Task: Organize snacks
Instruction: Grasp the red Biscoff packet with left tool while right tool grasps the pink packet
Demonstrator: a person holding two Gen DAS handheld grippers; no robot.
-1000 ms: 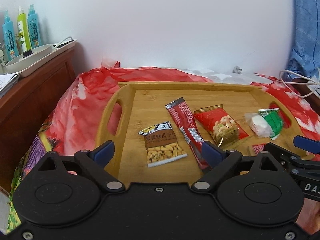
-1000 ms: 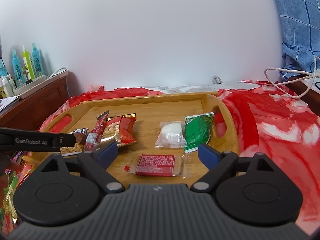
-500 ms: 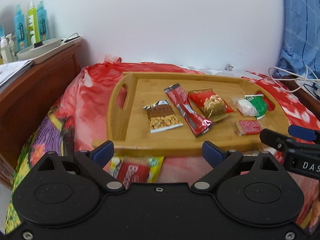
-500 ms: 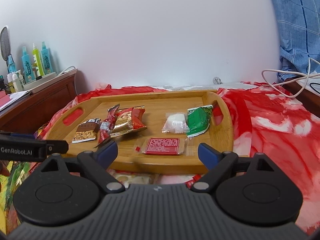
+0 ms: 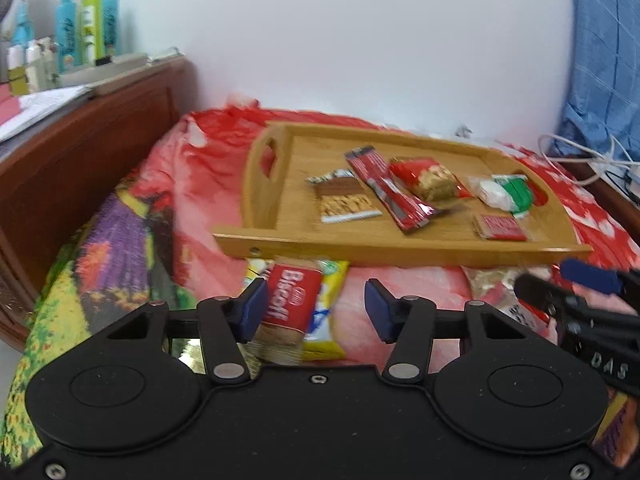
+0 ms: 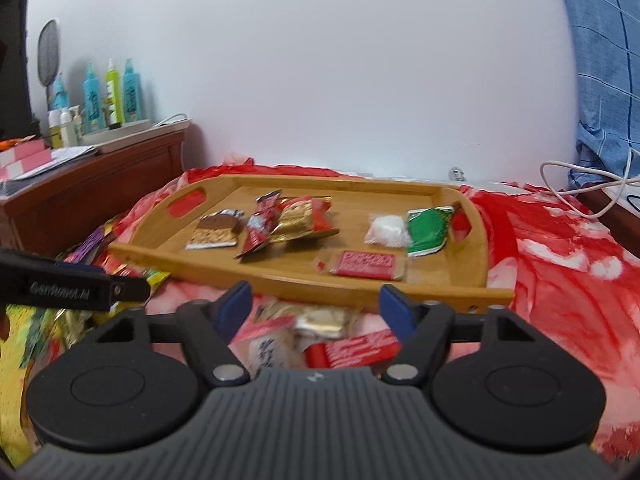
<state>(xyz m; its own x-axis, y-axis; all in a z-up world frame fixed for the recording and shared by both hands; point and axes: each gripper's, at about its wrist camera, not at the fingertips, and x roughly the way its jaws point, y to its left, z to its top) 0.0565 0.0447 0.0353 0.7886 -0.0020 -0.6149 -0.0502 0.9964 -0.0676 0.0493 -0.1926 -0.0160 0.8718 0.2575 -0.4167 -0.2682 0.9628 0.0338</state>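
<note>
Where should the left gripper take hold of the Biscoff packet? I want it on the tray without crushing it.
Grip the Biscoff packet across its narrow width near the middle, coming from above. It lies flat on the bedspread, long axis pointing toward the wooden tray, partly over a yellow packet. The left gripper, whose jaws have just been closing, already straddles it; only its left pad is near it.

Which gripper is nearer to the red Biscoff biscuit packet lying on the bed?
Left. The left gripper has the red Biscoff biscuit packet between its closing jaws, beside one pad. The right gripper is off to the right, over other wrappers.
</note>
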